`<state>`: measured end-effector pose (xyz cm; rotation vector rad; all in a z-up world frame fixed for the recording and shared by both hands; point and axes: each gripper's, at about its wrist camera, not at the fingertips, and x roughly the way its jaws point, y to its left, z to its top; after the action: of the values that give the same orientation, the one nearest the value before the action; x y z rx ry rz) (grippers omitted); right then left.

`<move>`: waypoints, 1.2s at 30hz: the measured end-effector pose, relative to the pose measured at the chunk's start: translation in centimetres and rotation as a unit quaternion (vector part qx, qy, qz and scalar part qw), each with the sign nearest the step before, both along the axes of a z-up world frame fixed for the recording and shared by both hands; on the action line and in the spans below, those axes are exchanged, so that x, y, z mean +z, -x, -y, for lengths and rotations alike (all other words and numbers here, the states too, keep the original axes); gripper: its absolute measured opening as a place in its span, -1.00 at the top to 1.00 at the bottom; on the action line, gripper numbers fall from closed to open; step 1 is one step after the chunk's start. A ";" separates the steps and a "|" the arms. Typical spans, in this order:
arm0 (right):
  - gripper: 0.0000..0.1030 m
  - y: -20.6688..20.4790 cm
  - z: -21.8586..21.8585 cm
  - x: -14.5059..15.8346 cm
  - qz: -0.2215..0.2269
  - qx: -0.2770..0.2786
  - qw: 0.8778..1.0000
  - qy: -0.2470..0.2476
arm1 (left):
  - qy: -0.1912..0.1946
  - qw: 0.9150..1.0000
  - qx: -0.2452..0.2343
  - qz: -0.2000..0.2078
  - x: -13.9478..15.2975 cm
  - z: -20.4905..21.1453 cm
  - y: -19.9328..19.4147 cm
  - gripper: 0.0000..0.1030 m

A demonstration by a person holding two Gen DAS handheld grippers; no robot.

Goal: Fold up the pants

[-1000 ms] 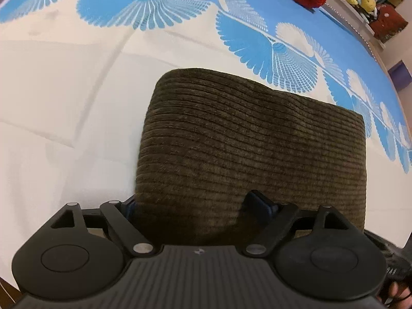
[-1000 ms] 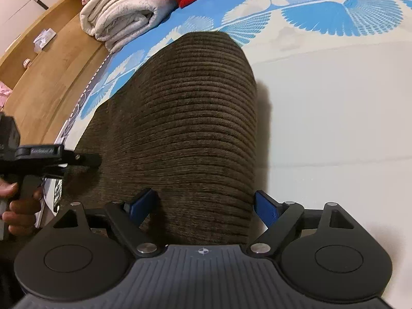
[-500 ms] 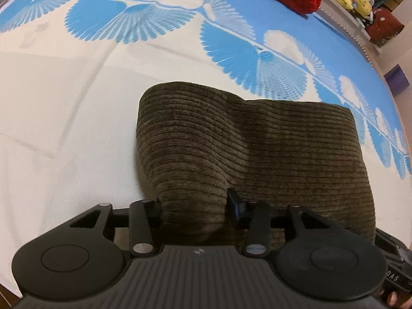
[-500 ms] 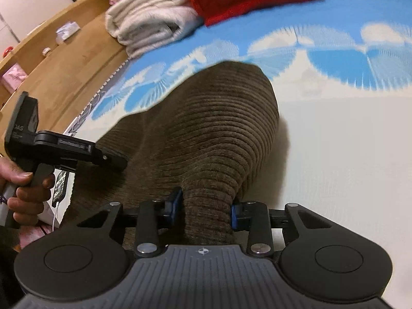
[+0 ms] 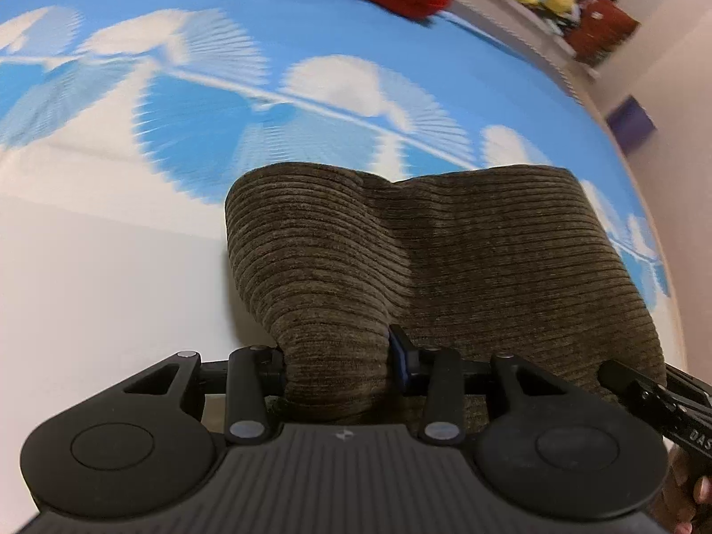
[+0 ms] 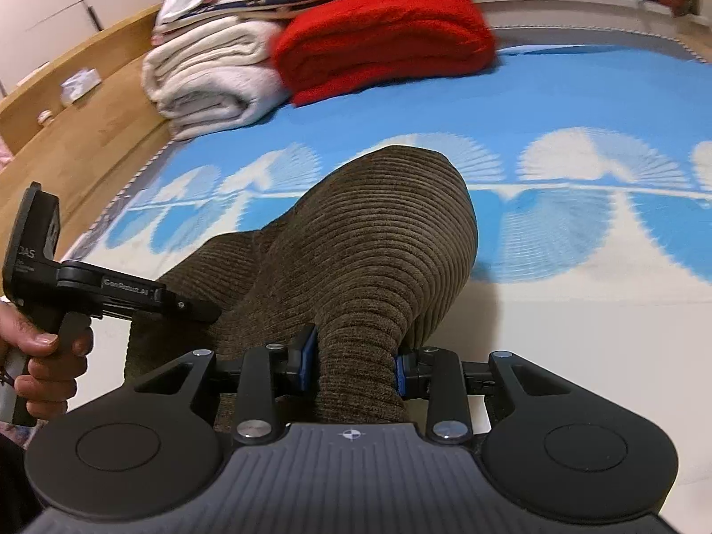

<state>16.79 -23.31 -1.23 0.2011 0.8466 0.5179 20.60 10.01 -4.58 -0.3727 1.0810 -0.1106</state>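
Both grippers are clamped on the near edge of the pants (image 5: 467, 267), one per corner. The left gripper (image 5: 338, 360) pinches a bunched fold of corduroy at one near corner, and the right gripper (image 6: 356, 360) pinches the other, each with its pads pressed into the fabric. The pants are a folded brown slab on the bedsheet (image 5: 111, 289), directly ahead of both jaws, with the long axis running side to side between the grippers and the far fold edge towards the red blanket (image 6: 382, 31). In the right wrist view, the left gripper (image 6: 187, 307) sits at the pants' far-side corner, so neither hand is nearer; the grip is symmetric. The key relation is that the near edge is up off the sheet while the far edge looks to be still down on it, so my read is that the next move carries the near edge forward over the far edge. Versus a second ago, the jaws were spread around flat fabric; now they are closed, and the cloth humps up into two ridges with a valley between. The background is blurred, so the rig is in motion.
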 end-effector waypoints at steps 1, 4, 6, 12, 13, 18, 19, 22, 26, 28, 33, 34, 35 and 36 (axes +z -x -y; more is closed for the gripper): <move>0.35 -0.2 1.4 -0.1 0.002 -0.009 1.000 0.001 | -0.002 1.000 -0.011 0.010 0.2 1.3 -0.5 0.15; 0.35 -0.2 5.1 -0.6 0.020 -0.041 0.999 -0.011 | -0.003 0.999 -0.037 0.032 0.5 4.7 -1.7 0.15; 0.35 0.1 7.5 -1.7 0.044 -0.068 0.996 -0.023 | -0.004 0.997 -0.052 0.052 0.8 6.6 -2.3 0.15; 0.29 -2.0 9.2 -4.9 -0.010 -0.156 0.985 0.079 | -0.122 0.986 -0.052 0.097 1.3 8.4 -2.6 0.10; 0.29 -2.0 9.6 -4.9 -0.009 -0.164 0.983 0.083 | -0.125 0.987 -0.047 0.094 1.3 8.0 -2.5 0.13; 0.29 -0.3 10.4 -3.8 0.028 -0.136 0.988 0.069 | -0.091 0.986 -0.088 0.110 2.1 7.4 -1.3 0.14; 0.29 0.0 10.3 -3.8 0.031 -0.118 0.990 0.065 | -0.088 0.984 -0.108 0.115 2.1 7.6 -1.0 0.14; 0.31 0.6 9.2 -4.4 0.022 -0.052 0.996 0.073 | -0.072 0.976 -0.179 0.099 0.9 9.1 0.1 0.14; 0.30 0.2 8.5 -8.2 -0.066 -0.013 0.986 0.150 | -0.178 0.947 -0.268 0.027 -3.6 12.9 1.3 0.08; 0.30 -0.2 8.8 -7.8 -0.073 -0.029 0.988 0.133 | -0.191 0.944 -0.268 0.032 -3.2 13.5 1.5 0.08; 0.30 -1.2 9.1 -5.9 -0.008 -0.077 0.992 0.095 | -0.184 0.959 -0.207 0.068 -0.7 12.9 0.7 0.06; 0.25 -1.5 9.0 -5.5 0.009 -0.091 0.992 0.090 | -0.188 0.960 -0.196 0.073 -0.6 12.8 0.5 0.06; 0.24 -2.0 8.9 -5.4 0.022 -0.105 0.990 0.087 | -0.194 0.960 -0.187 0.076 -0.5 12.8 0.2 0.06; 0.23 -2.4 8.7 -5.3 0.031 -0.118 0.989 0.087 | -0.197 0.961 -0.178 0.078 -0.5 12.8 0.0 0.06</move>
<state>19.19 -32.04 -6.53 0.1228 0.7901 0.2260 20.64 -2.76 -5.06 0.1913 0.9766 -0.2363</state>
